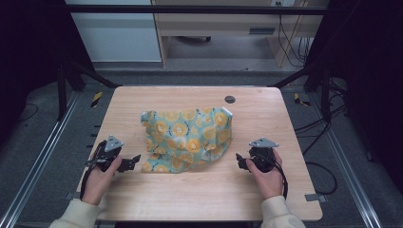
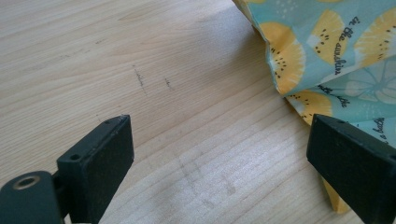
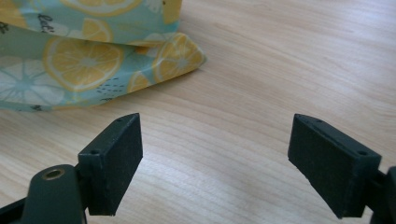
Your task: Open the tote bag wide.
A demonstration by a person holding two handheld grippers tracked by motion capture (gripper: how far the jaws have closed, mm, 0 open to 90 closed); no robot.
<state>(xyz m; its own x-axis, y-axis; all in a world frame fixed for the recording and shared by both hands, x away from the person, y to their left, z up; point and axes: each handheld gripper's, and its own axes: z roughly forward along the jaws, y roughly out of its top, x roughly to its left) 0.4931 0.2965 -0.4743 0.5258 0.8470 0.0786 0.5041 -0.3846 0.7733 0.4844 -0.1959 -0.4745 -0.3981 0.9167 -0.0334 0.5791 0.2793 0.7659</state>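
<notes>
The left gripper (image 1: 135, 161) is held low in the left hand (image 1: 99, 179) at 8 o'clock, jaws spread wide. The right gripper (image 1: 240, 160) is held in the right hand (image 1: 267, 178) at 4 o'clock, jaws likewise parted, nothing gripped.

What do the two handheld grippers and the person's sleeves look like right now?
Both the left gripper and the right gripper are black, with two blocky rectangular jaws. Each carries a grey three-cornered plate on top. A black cable loops from the right one along the wrist. The sleeves are a pale cream colour with ribbed cuffs.
</notes>
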